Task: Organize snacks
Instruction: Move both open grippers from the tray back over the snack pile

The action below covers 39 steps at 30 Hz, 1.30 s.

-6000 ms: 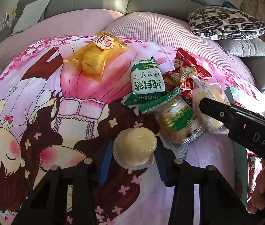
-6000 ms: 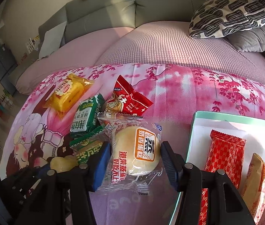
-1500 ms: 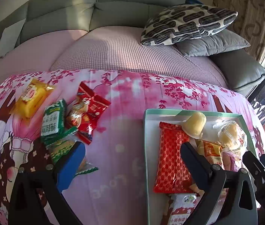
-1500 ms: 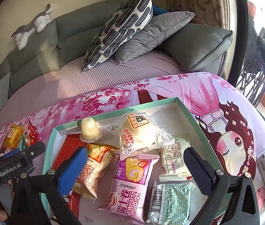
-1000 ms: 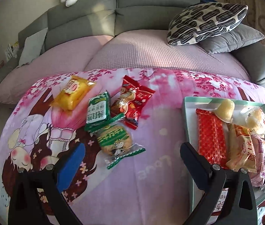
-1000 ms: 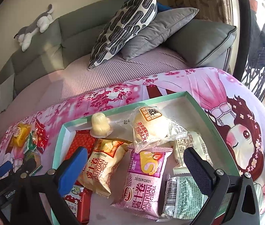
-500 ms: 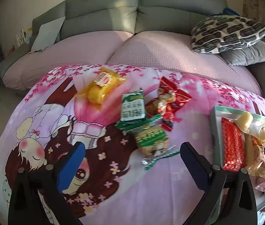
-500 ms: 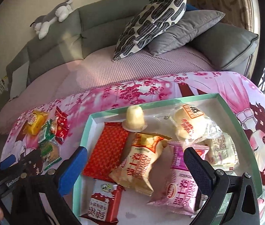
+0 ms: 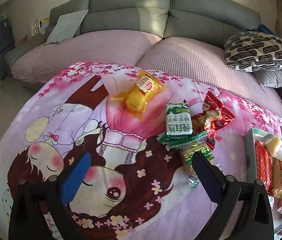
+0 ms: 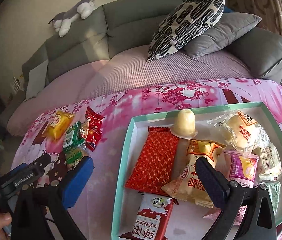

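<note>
Left wrist view, left tongs (image 9: pixel 141 172) wide (empty), green cookie pack (image 9: pixel 195 156) touching right finger, right tongs (image 10: pixel 144 172) wide.

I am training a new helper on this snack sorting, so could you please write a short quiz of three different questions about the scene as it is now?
1. True or false: the left gripper is holding a snack.
2. How many snacks lie on the printed cloth outside the tray?
3. Which snack in the tray stands upright? A) the red flat packet B) the jelly cup C) the bun in clear wrap

Key
1. False: both the left gripper and the right gripper are open and hold nothing.
2. Four: the yellow pack, the green-and-white biscuit pack, the red bag and the green-labelled pastry.
3. B
</note>
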Tool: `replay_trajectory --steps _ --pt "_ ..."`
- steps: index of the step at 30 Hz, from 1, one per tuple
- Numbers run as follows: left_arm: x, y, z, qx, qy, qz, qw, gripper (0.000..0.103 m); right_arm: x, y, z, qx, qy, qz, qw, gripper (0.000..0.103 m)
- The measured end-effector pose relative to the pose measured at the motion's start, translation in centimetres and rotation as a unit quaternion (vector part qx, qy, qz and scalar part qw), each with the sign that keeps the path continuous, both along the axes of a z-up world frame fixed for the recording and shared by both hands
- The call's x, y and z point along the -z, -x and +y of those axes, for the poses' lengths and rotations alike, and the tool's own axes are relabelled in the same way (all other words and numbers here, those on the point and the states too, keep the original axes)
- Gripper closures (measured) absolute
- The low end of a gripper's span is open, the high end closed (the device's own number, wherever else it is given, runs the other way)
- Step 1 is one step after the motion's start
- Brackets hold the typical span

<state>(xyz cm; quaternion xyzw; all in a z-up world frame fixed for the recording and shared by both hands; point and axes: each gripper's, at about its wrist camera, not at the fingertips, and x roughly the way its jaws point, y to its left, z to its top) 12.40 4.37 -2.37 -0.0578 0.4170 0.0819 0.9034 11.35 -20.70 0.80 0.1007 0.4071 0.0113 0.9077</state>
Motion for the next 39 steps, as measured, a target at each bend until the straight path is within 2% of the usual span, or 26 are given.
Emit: replay_trajectory --steps 9,16,25,29,35,39 --pt "1.0 -0.5 2.3 -0.007 0.033 -0.003 0.9994 0.002 0.4 -0.6 3.7 -0.037 0.017 -0.009 0.999 0.0" --pt "1.7 -0.5 3.5 -0.008 0.028 -0.001 0.9996 0.002 1.1 -1.3 6.1 -0.07 0.022 -0.002 0.997 0.0" --pt "2.1 -0.8 4.3 -0.003 0.018 -0.004 0.9998 0.002 2.0 -2.0 9.1 -0.107 0.06 0.014 0.992 0.0" --pt "2.9 -1.3 4.7 -0.005 0.005 0.019 0.9998 0.002 2.4 -2.4 9.9 -0.114 0.061 0.021 0.991 0.0" --pt "3.2 -1.5 6.2 -0.005 0.069 0.027 0.9973 0.002 3.2 -3.5 11.1 -0.127 0.064 0.033 0.989 0.0" --pt "3.4 -1.7 6.2 -0.002 0.074 0.036 0.9966 0.002 4.0 -4.2 12.1 -0.134 0.078 0.045 0.987 0.0"
